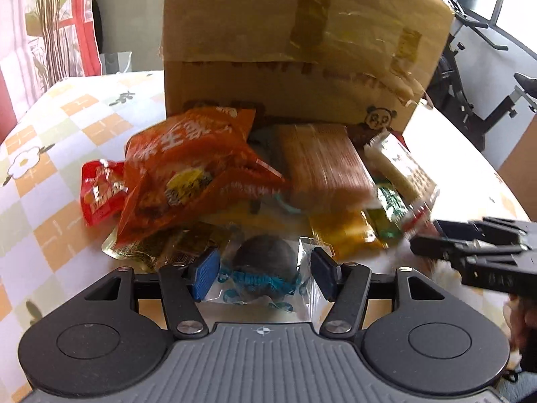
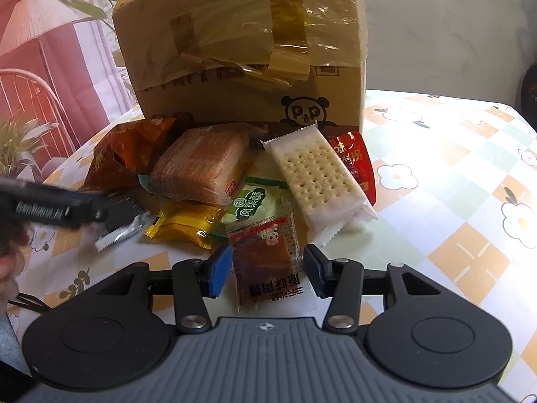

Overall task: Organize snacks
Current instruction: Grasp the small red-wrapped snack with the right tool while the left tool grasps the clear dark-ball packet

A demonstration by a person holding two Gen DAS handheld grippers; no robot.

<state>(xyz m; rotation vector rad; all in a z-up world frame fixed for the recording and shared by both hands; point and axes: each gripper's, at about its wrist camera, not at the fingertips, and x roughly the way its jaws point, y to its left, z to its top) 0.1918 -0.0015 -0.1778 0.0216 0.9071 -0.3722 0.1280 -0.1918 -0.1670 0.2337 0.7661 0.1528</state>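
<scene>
Straddling a clear crinkly packet with a dark round snack (image 1: 265, 268), my left gripper (image 1: 265, 267) jaws gape, unclosed; my right gripper (image 2: 266, 268) likewise brackets a light, slippery red-printed sachet (image 2: 265, 255); pinch edges.

A surface (image 2: 453, 174) with orange squares and white flowers. Bright window (image 1: 517, 3), black exercise bike (image 1: 470, 77), red curtain (image 2: 50, 67).

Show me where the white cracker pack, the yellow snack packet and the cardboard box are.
white cracker pack (image 2: 317, 174): right wrist view, middle of its top face.
yellow snack packet (image 2: 188, 225): right wrist view, centre of wrapper.
cardboard box (image 2: 241, 100): right wrist view, front wall.
</scene>
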